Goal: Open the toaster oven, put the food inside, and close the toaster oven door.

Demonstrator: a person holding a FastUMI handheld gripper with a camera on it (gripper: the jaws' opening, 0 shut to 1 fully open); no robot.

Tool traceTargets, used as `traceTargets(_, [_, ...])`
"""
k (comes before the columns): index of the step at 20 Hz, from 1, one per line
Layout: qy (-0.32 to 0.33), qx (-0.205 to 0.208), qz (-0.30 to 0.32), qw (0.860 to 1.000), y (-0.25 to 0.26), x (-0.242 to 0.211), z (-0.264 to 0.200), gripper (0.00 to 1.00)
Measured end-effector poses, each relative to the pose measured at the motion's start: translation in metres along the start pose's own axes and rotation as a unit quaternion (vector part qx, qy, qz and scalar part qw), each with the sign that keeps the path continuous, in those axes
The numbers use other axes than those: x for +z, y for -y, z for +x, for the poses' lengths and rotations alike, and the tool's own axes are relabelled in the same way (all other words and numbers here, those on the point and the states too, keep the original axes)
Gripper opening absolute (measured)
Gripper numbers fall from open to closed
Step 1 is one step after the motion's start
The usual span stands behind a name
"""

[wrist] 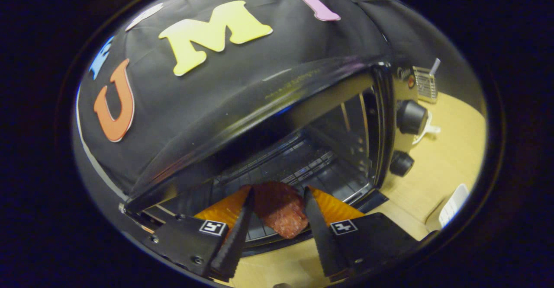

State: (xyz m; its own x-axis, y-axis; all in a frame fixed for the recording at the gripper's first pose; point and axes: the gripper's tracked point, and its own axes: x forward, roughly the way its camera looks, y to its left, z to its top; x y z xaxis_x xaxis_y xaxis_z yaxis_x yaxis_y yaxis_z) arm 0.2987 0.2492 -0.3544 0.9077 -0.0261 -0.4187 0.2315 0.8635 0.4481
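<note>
Food (279, 212), a reddish-brown slab, sitting between the two fingers of the gripper (277, 201) at the mouth of the toaster oven (303, 119), with the door (259, 236) already dropped open beneath and the wire rack (298, 167) just ahead. Step in hand, by the look of it: carrying the food inside. To do it well: keep the slab level, hold the fingers clear of the door's front lip, push straight in along the rack and not toward the right wall by the two control knobs (410, 117), set down well past the opening so the door can swing up without catching, and let go only once the weight rests on the bars. Jaws standing moderately apart, each inner edge meeting a side of the slab, so apparently clamped on it; depth of the hold hard to judge, since the near end hangs low toward the door. Pale wooden table (446, 158) off to the right, with a small wire basket (425, 82) well beyond the oven.
</note>
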Motion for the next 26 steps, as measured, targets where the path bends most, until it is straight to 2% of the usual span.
traceTargets(1, [-0.001, 0.000, -0.001, 1.000, 0.001, -0.003, -0.003, 0.81])
traceTargets(2, [-0.004, 0.005, 0.002, 1.000, 0.000, -0.002, -0.008, 0.83])
traceTargets(5, [-0.022, 0.009, -0.031, 0.999, 0.007, -0.009, -0.026, 0.98])
traceTargets(10, [-0.030, 0.034, -0.100, 0.994, 0.015, -0.004, -0.069, 0.98])
traceTargets(17, [-0.034, 0.063, -0.200, 0.977, 0.034, 0.003, -0.146, 0.98])
traceTargets(21, [-0.054, 0.070, -0.230, 0.969, 0.047, -0.013, -0.179, 0.98])
traceTargets(26, [-0.085, 0.064, -0.248, 0.963, 0.071, -0.051, -0.197, 0.98])
